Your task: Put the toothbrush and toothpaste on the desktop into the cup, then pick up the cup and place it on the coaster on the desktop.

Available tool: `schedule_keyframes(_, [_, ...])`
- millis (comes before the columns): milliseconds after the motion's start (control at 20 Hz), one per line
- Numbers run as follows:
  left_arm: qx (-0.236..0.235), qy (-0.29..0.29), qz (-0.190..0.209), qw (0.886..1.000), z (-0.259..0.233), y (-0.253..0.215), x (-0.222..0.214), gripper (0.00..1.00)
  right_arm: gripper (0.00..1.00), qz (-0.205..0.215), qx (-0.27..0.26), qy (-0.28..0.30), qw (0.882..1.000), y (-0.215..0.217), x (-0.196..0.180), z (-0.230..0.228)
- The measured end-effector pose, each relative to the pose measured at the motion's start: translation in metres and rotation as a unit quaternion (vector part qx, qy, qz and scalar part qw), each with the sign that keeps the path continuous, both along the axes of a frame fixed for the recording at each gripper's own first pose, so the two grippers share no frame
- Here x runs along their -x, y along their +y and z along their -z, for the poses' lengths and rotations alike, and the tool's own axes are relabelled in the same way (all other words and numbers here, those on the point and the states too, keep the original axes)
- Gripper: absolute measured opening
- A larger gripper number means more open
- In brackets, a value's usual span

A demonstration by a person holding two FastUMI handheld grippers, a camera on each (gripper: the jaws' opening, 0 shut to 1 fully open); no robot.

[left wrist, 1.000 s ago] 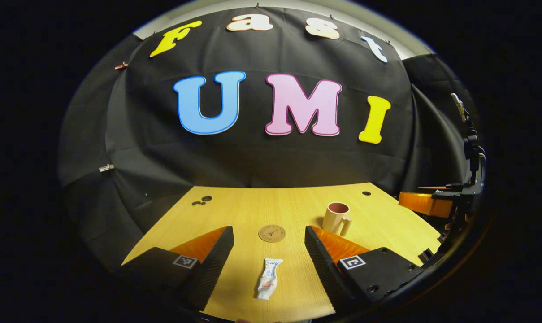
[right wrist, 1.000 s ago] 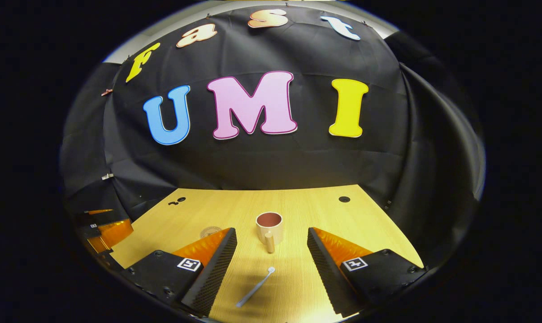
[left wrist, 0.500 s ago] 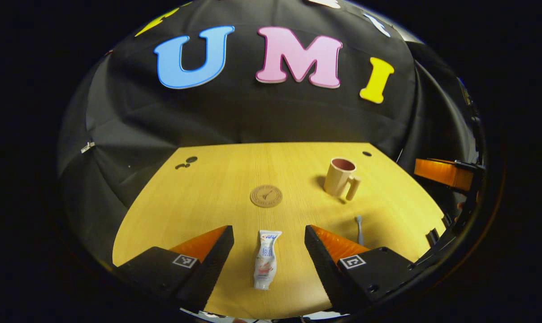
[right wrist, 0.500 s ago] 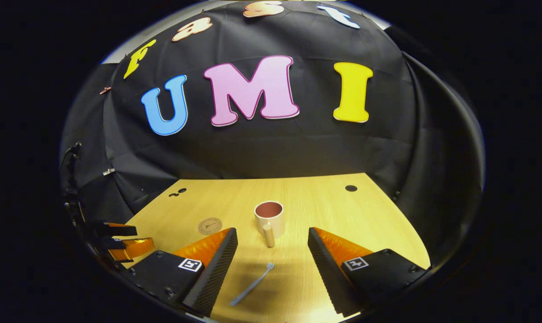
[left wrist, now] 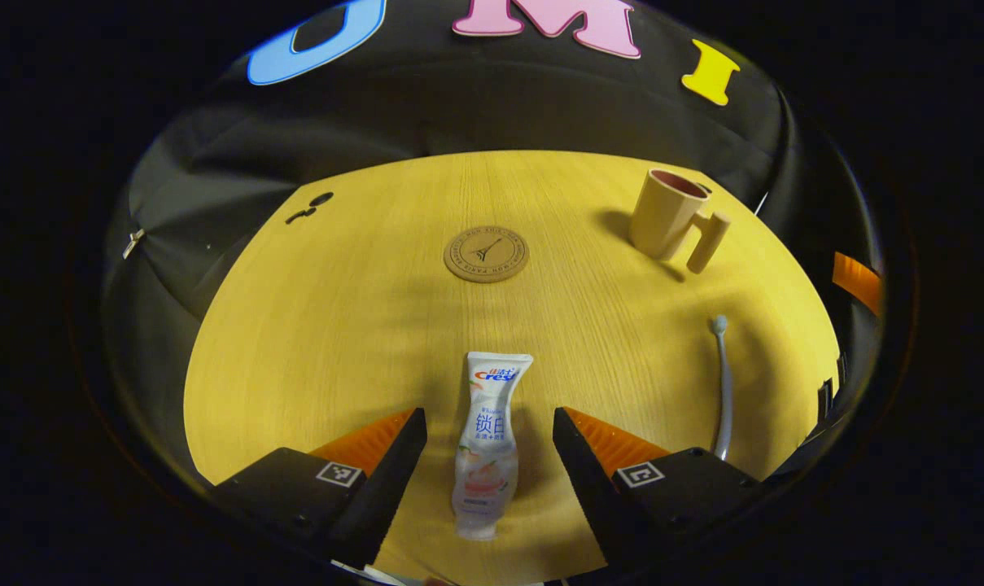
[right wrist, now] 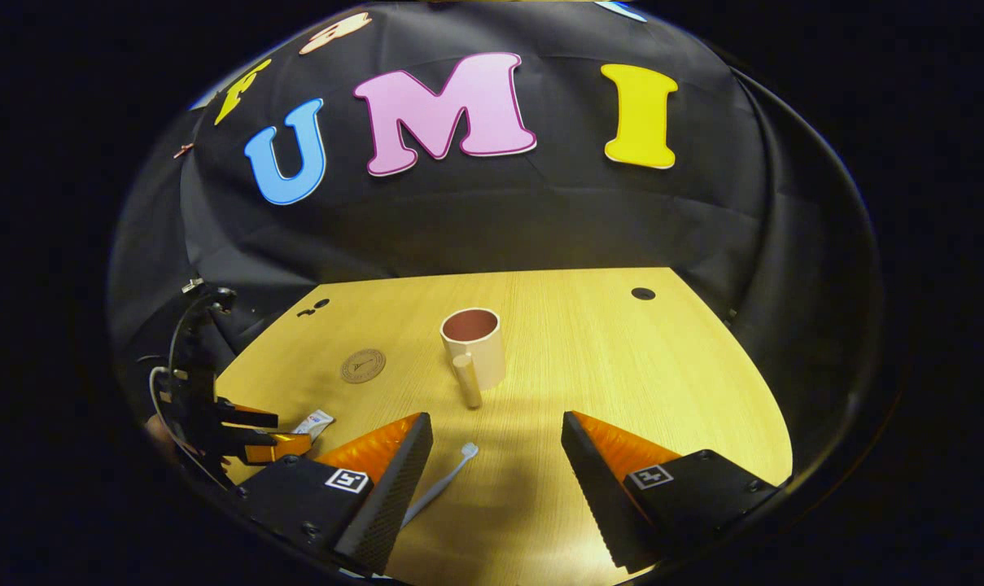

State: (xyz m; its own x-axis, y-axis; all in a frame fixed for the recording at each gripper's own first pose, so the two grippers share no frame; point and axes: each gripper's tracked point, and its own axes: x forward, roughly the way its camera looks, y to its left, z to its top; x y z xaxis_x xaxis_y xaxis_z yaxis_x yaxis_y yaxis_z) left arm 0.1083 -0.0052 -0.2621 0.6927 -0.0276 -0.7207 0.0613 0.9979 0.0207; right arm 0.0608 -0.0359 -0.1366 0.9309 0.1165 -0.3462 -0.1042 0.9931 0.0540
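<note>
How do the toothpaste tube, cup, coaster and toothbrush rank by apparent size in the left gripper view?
1. Toothpaste tube, though it lies nearest the camera.
2. Cup, handle included.
3. Coaster, close to the cup; unsure.
4. Toothbrush: long but very thin, its lower end hidden.

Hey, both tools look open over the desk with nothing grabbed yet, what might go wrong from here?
1. The toothpaste lies flat between the open left tool; a thin tube may slip away as it closes.
2. The toothbrush runs partly beneath one finger of the right tool, off-centre, so a close here could miss it.
3. The cup is light-looking and empty; dropping items in might tip it.
</note>
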Motion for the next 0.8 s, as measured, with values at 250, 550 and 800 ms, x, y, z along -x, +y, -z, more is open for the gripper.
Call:
schedule_keyframes(250, [0.016, 0.047, -0.013, 0.999, 0.021, 0.001, -0.009, 0.86, 0.98, -0.009, -0.005, 0.023, 1.000, -0.001, 0.000, 0.013])
schedule_keyframes(550, [0.007, 0.103, 0.015, 0.995, 0.024, 0.001, -0.004, 0.49, 0.98, -0.011, -0.024, 0.066, 0.997, 0.005, 0.006, 0.030])
schedule_keyframes(800, [0.007, 0.113, 0.026, 0.993, 0.022, 0.000, -0.007, 0.38, 0.98, -0.017, -0.036, 0.134, 0.990, 0.025, 0.016, 0.058])
